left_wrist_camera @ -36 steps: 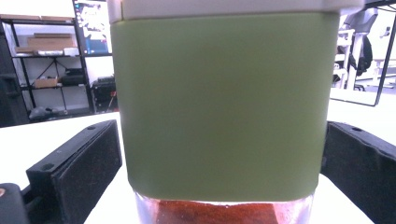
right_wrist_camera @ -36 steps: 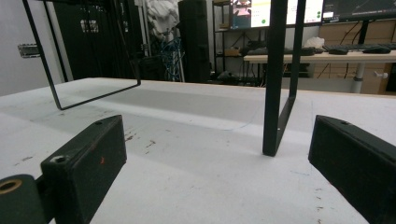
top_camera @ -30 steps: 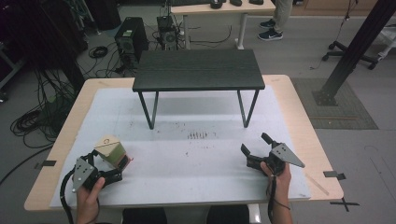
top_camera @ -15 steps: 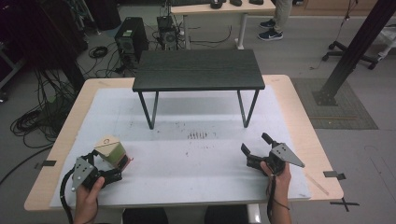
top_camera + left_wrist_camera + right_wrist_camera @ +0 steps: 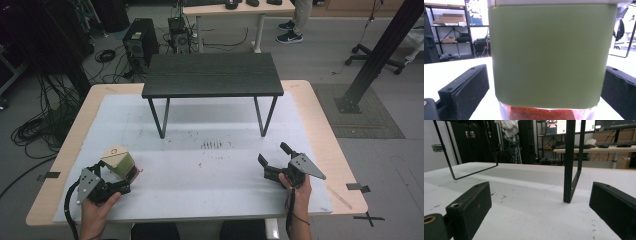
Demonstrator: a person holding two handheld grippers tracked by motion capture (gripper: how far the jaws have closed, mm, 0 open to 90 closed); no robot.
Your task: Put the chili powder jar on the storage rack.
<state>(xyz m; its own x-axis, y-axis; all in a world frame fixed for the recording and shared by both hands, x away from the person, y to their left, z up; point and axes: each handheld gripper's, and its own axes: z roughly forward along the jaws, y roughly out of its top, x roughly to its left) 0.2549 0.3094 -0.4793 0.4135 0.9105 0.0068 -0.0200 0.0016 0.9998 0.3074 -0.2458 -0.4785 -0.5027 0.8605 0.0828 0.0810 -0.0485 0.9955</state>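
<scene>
The jar (image 5: 551,57), green-sleeved with a clear base showing something reddish inside, stands between the fingers (image 5: 466,93) of the left gripper (image 5: 111,176), which are spread to either side of it; the left gripper view shows a gap on both sides, so nothing is clamped yet. In the high view the jar sits on the white table (image 5: 210,180) at the near left, just ahead of the left hand (image 5: 95,212). To do the grasp well, I would keep the jar centred between the pads, low on the green sleeve rather than on the glass bottom, and close evenly so that neither pad nudges it sideways or tips it. Further right, the small black shelf (image 5: 212,75) stands well beyond the fingers, toward the table's far side. At the right, the right gripper (image 5: 276,161) rests low with its fingers (image 5: 471,206) wide apart and empty, one shelf leg (image 5: 571,165) ahead of them
</scene>
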